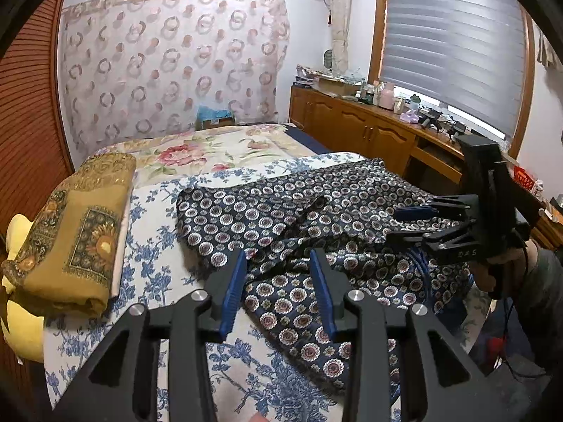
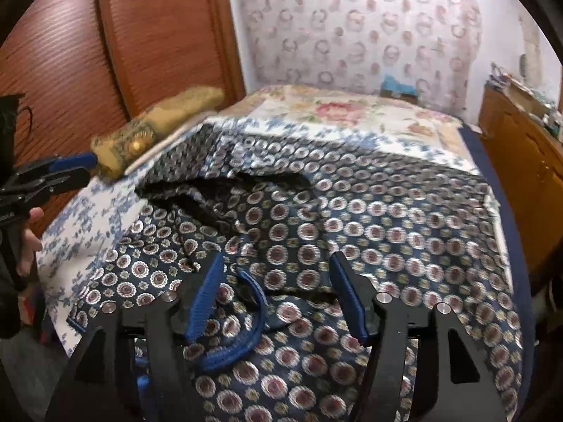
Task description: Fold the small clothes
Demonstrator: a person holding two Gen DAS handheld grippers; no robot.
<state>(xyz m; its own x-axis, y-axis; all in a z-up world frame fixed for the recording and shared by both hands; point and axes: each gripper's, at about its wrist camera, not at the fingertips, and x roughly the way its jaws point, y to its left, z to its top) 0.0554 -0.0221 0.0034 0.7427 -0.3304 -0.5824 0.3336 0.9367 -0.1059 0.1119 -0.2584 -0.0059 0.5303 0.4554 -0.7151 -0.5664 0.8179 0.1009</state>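
Nearest to me, the left gripper (image 1: 278,281) hangs over the near edge of the navy patterned garment (image 1: 316,218), jaws spread, with cloth showing in the gap but the pads not pressing on it. My right gripper (image 2: 278,295) likewise stands with jaws parted above the garment's blue ribbed trim (image 2: 246,316); nothing is pinched. In the left wrist view I see the right gripper off to the right, held in a hand (image 1: 499,270). The garment lies crumpled across the blue floral bedspread (image 1: 155,246). Beside it on the left rests a folded mustard cloth (image 1: 77,232). Farther back are the pink floral quilt (image 1: 197,151), the wooden cabinets (image 1: 352,119) and the window blind (image 1: 454,42).
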